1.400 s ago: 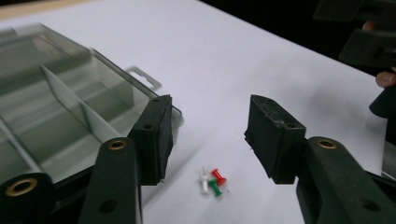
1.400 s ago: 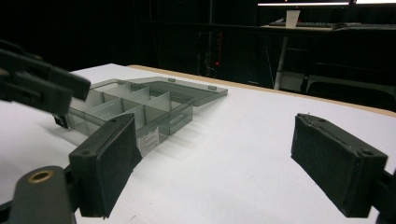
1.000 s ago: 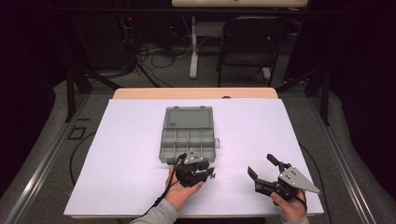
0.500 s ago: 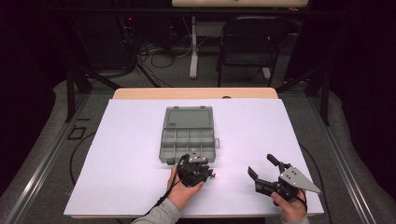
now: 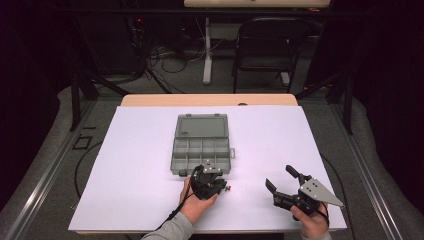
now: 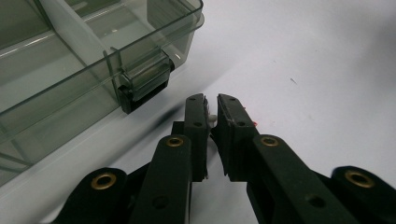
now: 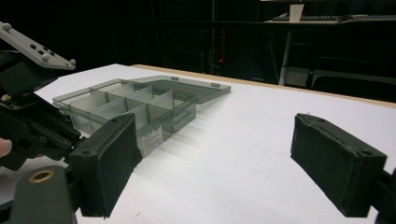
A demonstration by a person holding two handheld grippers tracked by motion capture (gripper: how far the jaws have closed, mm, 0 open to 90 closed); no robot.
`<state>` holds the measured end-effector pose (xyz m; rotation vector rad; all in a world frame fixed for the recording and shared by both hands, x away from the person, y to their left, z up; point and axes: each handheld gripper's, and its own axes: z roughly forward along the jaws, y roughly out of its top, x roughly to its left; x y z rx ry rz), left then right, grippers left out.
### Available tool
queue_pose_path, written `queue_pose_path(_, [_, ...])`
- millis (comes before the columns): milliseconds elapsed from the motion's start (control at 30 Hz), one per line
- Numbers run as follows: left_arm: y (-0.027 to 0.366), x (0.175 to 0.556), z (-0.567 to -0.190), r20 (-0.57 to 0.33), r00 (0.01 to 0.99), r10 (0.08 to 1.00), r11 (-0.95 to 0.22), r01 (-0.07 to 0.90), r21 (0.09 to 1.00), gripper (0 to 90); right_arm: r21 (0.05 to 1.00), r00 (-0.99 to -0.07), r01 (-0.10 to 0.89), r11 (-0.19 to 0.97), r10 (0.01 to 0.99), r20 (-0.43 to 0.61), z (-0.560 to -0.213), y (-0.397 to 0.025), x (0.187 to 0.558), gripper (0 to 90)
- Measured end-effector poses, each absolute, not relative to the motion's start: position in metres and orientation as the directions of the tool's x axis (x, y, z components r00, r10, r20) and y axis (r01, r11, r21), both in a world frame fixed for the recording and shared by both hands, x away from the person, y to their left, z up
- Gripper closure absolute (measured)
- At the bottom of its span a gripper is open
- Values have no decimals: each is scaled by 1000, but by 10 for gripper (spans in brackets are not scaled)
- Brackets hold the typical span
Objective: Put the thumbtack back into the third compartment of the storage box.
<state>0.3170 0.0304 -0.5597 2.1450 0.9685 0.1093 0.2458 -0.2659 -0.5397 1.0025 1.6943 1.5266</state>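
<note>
A small white and red part (image 6: pixel 212 119) is pinched between the nearly closed jaws of the left gripper (image 5: pixel 209 176) at the box's (image 5: pixel 201 145) six o'clock edge, while the right gripper (image 5: pixel 283 183), at four o'clock, is held spread wide.
</note>
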Motion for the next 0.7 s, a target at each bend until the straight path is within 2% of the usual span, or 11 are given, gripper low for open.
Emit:
queue_pose_path(400, [31, 316, -559, -214, 709, 672, -420, 603, 678, 858, 992, -503, 122, 35, 864, 31, -540, -267, 246, 147])
queue_pose_path(700, [41, 312, -546, -219, 712, 668, -370, 572, 732, 858, 992, -503, 124, 36, 864, 32, -540, -267, 246, 147])
